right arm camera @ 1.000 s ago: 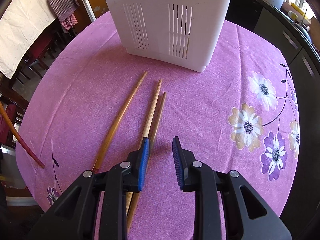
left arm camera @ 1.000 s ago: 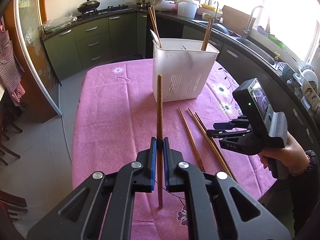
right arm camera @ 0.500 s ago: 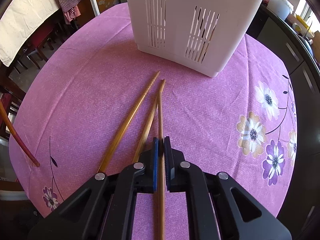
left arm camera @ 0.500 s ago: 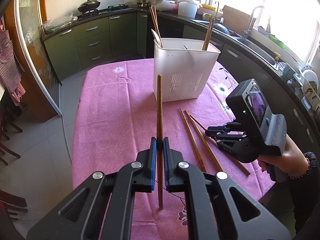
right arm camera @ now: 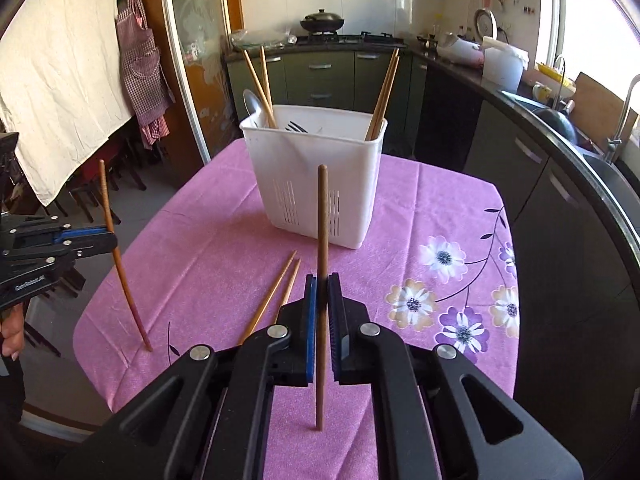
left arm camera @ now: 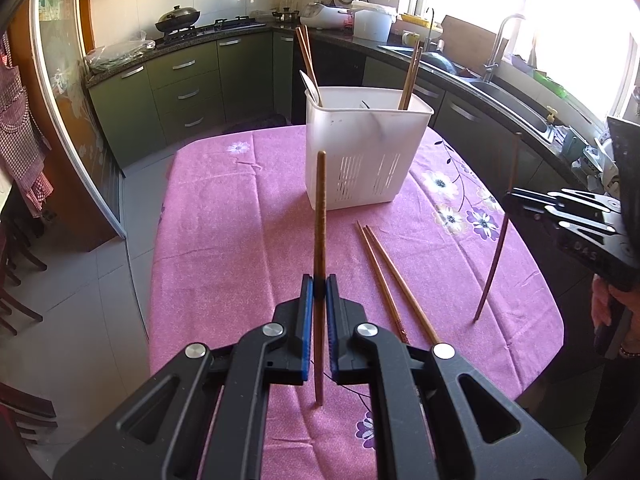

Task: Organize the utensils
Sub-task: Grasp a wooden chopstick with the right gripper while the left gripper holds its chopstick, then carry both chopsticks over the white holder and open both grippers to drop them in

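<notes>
Left wrist view: the left hand-held gripper (left arm camera: 319,280) is clamped on a dark brown wooden chopstick (left arm camera: 320,216), blue pads pressing its shaft near the middle, so the stick stands close to upright above the pink flowered cloth of the worktop (left arm camera: 224,216). Its blunt thick end points up and the thin tip hangs low. At the right edge, the right hand-held gripper (left arm camera: 516,200) pinches a second chopstick (left arm camera: 505,224), slender, reddish brown and tapering to a fine tip raised off the cloth. Right wrist view shows that same grip from behind, with the stick upright between closed pads. Two lighter, tan chopsticks (left arm camera: 390,276) lie side by side on the cloth between the two held ones, one with a patterned end nearest the camera. Behind them stands a white slotted plastic utensil holder (left arm camera: 366,148), with further chopsticks leaning in both back corners, a spoon (left arm camera: 309,84) and a fork (right arm camera: 298,126).
</notes>
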A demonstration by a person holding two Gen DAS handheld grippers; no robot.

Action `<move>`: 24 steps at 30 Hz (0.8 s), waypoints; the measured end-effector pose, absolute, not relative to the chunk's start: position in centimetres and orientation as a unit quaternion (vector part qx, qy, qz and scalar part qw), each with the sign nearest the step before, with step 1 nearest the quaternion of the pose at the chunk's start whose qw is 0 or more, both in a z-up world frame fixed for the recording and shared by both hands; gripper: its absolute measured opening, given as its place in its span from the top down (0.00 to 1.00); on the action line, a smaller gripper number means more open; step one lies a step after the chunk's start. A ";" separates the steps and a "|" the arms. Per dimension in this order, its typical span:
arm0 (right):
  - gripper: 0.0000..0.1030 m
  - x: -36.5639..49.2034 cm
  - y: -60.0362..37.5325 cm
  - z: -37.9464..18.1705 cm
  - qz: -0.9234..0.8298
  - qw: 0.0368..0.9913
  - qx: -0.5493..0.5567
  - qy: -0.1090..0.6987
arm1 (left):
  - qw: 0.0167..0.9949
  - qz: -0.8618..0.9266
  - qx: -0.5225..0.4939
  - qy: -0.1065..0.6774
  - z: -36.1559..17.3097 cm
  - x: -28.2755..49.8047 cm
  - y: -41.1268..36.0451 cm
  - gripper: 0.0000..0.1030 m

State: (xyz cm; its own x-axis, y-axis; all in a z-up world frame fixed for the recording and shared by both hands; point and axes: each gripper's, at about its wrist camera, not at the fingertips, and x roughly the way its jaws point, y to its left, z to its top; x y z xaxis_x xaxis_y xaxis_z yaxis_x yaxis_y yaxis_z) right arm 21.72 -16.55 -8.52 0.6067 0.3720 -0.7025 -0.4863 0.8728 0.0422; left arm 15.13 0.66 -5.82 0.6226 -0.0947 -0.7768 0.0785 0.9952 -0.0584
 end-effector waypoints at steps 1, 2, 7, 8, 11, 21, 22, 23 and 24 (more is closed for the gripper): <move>0.94 21.0 -17.0 -8.3 0.240 0.894 -0.078 0.370 | 0.901 -0.049 -0.009 0.431 -5.8 15.0 0.6 0.94; 0.94 20.5 -17.3 -8.2 0.239 0.895 -0.078 0.368 | 0.901 -0.049 -0.010 0.430 -5.8 14.9 0.6 0.94; 0.94 18.3 -19.3 -8.0 0.241 0.898 -0.070 0.363 | 0.904 -0.052 -0.008 0.424 -5.5 14.0 0.4 0.94; 0.94 17.9 -19.6 -8.0 0.242 0.898 -0.068 0.362 | 0.905 -0.053 -0.007 0.422 -5.5 13.8 0.3 0.94; 0.94 17.4 -20.1 -8.1 0.241 0.899 -0.063 0.361 | 0.907 -0.056 -0.001 0.418 -5.2 13.3 0.1 0.94; 0.94 17.8 -19.8 -8.2 0.249 0.895 -0.058 0.365 | 0.910 -0.063 0.003 0.410 -4.7 13.2 -0.2 0.94; 0.94 18.0 -19.7 -8.2 0.249 0.895 -0.059 0.365 | 0.910 -0.063 0.004 0.409 -4.6 13.2 -0.2 0.94; 0.94 18.1 -19.7 -8.2 0.250 0.895 -0.058 0.366 | 0.911 -0.064 0.004 0.408 -4.6 13.3 -0.2 0.94; 0.94 18.2 -19.7 -8.2 0.251 0.894 -0.056 0.366 | 0.911 -0.064 0.004 0.407 -4.5 13.4 -0.2 0.94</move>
